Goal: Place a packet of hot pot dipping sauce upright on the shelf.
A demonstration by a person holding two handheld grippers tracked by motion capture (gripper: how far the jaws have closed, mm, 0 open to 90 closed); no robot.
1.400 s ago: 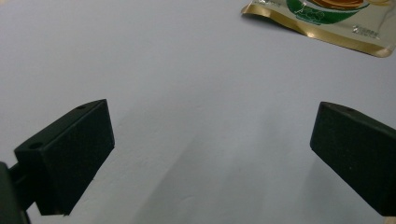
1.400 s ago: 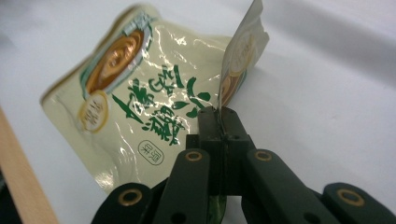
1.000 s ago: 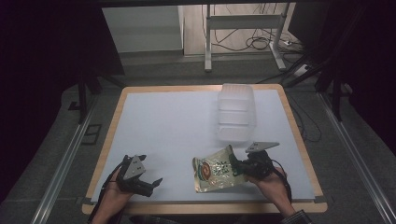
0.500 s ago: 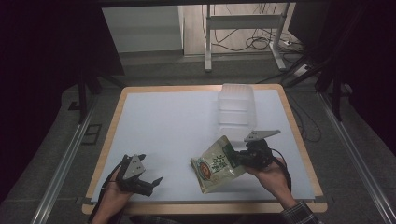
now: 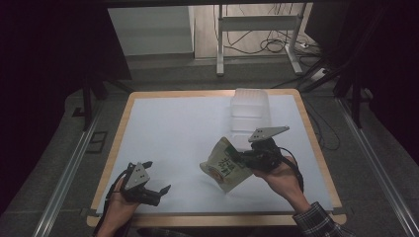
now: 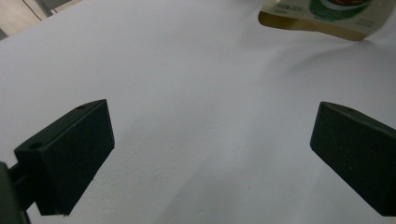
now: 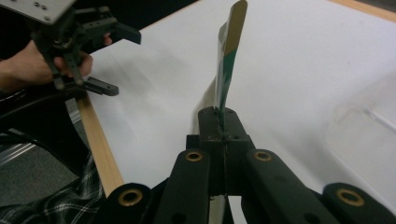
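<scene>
Pouch [image 5: 226,165] lifted higher above white table [image 5: 168,133]; dark room.

A white rectangular table top with a pale wooden rim [image 5: 114,148] fills the middle of the high view; a clear plastic lidded container [image 5: 251,109] rests on its far right part, near the far edge; beyond the table stands a grey metal frame on two legs [image 5: 257,22], with dark cables [image 5: 267,45] lying on the floor around it; grey metal rails [image 5: 66,173] run along the floor on either side.
</scene>
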